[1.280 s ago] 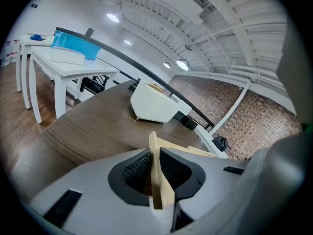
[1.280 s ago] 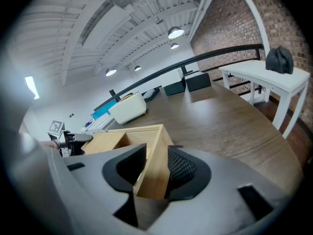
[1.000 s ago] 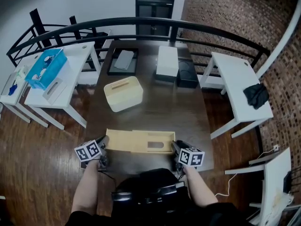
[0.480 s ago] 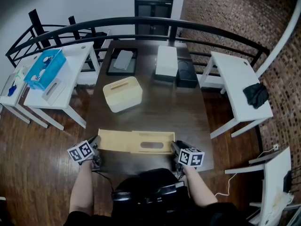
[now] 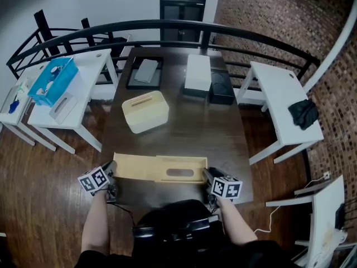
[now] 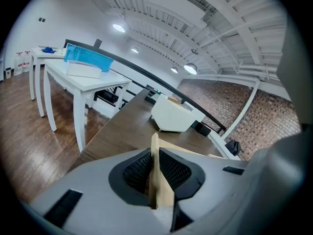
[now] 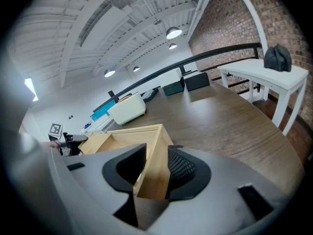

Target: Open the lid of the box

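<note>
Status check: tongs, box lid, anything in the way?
Left tongs shut on lid edge; right tongs shut on box end wall. Lid slid partway out leftward, box part open. Cream bin sits behind, apart from lid's path.

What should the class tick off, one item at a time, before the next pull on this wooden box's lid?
1. Left claw shut on the lid: ok.
2. Right claw clamped on the end wall of the box: ok.
3. Lid fully off the box: not ok; part of it lies over the box's left end.
4. Cream container apart from the box on the table: ok.
5. Path to the left of the lid free of furniture: ok, only floor there.
</note>
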A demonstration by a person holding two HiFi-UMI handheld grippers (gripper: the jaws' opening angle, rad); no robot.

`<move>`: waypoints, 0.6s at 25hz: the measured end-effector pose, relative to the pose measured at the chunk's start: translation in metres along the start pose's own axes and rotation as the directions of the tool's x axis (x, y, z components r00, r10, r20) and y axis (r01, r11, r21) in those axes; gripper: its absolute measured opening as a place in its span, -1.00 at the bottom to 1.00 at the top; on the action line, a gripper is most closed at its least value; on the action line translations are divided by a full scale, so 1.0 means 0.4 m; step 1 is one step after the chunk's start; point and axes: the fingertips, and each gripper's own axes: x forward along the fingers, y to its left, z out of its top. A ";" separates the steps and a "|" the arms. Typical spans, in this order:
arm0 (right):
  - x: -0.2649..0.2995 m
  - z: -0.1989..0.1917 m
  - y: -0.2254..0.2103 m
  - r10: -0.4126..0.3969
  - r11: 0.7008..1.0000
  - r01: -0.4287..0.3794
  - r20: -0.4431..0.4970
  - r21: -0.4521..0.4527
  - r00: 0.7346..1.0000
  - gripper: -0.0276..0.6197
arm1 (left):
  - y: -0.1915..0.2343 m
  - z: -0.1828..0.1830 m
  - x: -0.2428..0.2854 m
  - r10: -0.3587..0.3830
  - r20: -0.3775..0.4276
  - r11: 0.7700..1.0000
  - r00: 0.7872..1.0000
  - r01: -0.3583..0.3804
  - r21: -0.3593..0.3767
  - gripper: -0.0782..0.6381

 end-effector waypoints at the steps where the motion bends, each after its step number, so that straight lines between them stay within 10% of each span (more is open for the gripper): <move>1: 0.000 0.002 0.002 0.004 1.000 -0.004 0.001 0.000 1.000 -0.47 | 0.004 0.001 -0.001 0.006 0.005 1.000 1.000 -0.006 -0.005 -0.64; 15: 0.006 -0.005 0.014 0.009 1.000 -0.009 -0.009 -0.004 1.000 -0.47 | 0.037 0.020 -0.014 0.061 0.058 0.998 0.996 -0.059 -0.032 -0.41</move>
